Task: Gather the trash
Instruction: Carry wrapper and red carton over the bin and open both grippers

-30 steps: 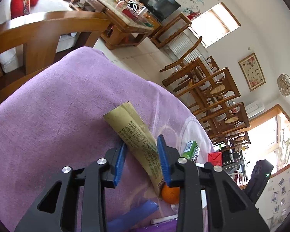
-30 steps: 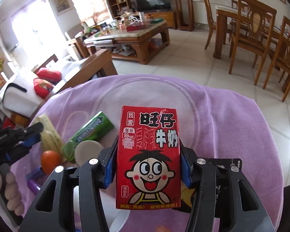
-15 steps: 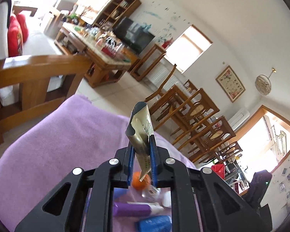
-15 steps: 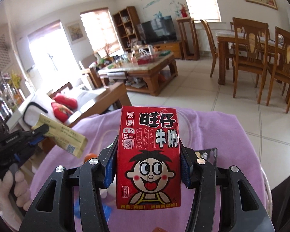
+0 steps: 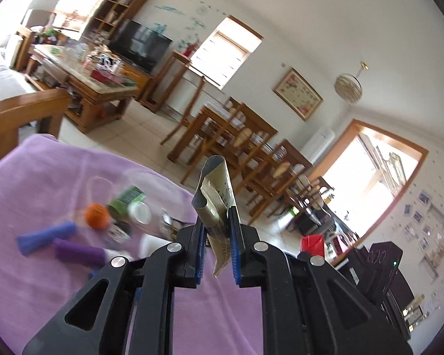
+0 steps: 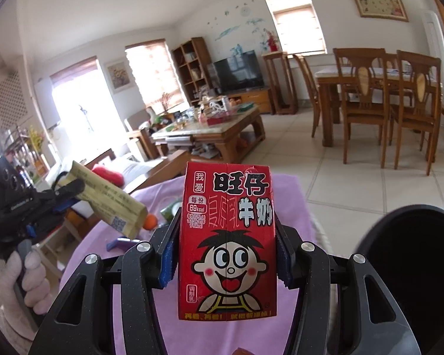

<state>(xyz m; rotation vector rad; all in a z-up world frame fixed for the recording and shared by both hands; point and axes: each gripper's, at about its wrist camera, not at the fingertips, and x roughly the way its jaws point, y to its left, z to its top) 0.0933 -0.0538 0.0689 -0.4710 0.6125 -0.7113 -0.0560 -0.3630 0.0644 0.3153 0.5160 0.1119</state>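
**Two pieces of trash held aloft over the purple table**

Above the purple cloth point(image 5: 44, 177), the left gripper point(image 5: 217, 230) is clamped on a gold sachet point(image 5: 214, 195), pinched near its lower end. It looks light, limp and creased, likely to flop. On the right, the right gripper point(image 6: 225, 254) squeezes a red milk carton point(image 6: 226, 236) by its side walls; stiff but crushable, probably light. A black bin point(image 6: 414, 266) sits near right.

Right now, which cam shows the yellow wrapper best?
Right wrist view: the yellow wrapper lies side-on, nearly its whole length and printed code visible, sticking out of the left claw. Left wrist view shows it end-on and curled between the blue pads, the lower part hidden.
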